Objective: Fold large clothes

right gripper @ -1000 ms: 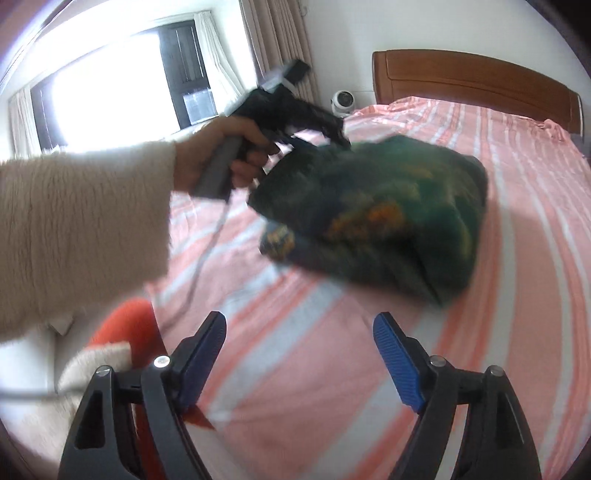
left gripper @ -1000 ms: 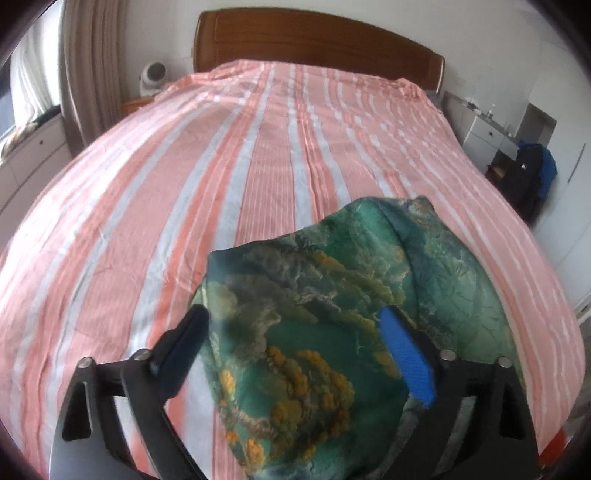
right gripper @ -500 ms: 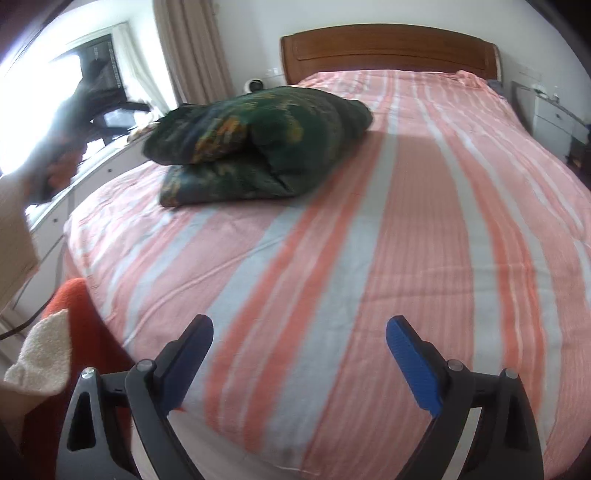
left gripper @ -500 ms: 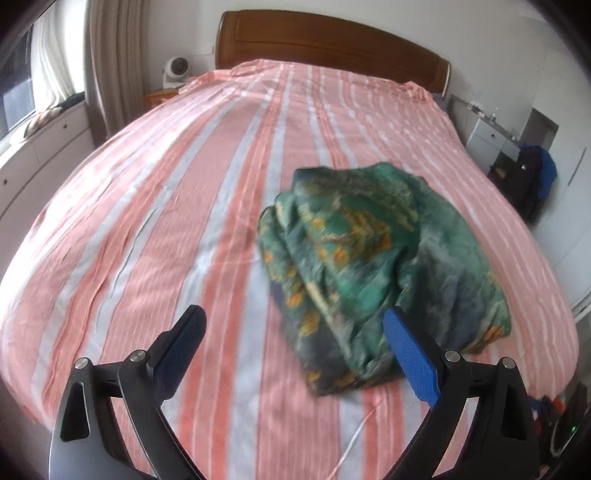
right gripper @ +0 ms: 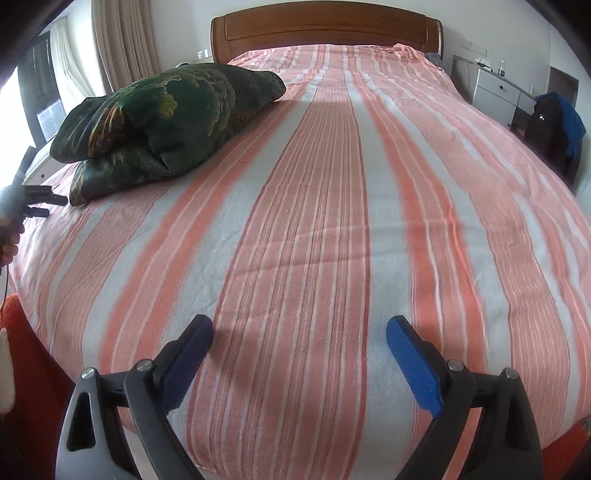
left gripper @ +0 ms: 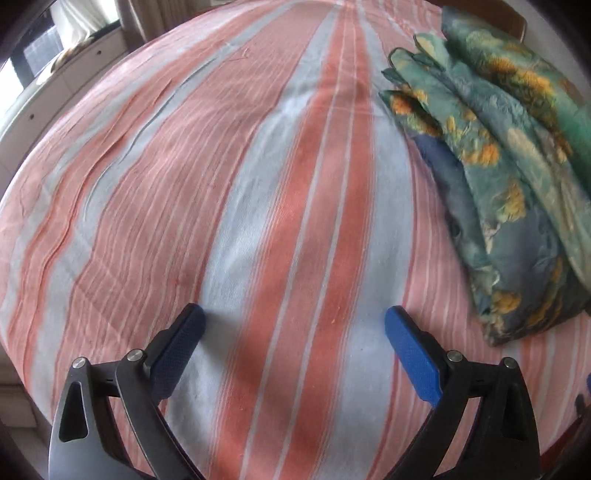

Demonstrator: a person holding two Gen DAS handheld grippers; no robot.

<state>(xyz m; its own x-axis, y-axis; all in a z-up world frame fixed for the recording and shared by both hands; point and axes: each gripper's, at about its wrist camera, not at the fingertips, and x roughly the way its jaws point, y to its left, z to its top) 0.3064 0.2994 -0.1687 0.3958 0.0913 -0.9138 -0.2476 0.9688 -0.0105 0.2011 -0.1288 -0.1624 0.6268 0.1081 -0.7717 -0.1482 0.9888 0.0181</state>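
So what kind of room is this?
A bedroom, most likely. There's a big bed with a striped cover, a wooden headboard, curtains by the window, and a white drawer unit beside it.

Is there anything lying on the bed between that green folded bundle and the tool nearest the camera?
Nothing but bare striped bedsheet. The right wrist view shows the bundle far off to the left and the right tool, wide open, over empty sheet.

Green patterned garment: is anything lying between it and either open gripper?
Nothing visible. Only bare striped bedsheet separates the garment from the right gripper, and likewise from the left gripper; both grippers are open and empty.
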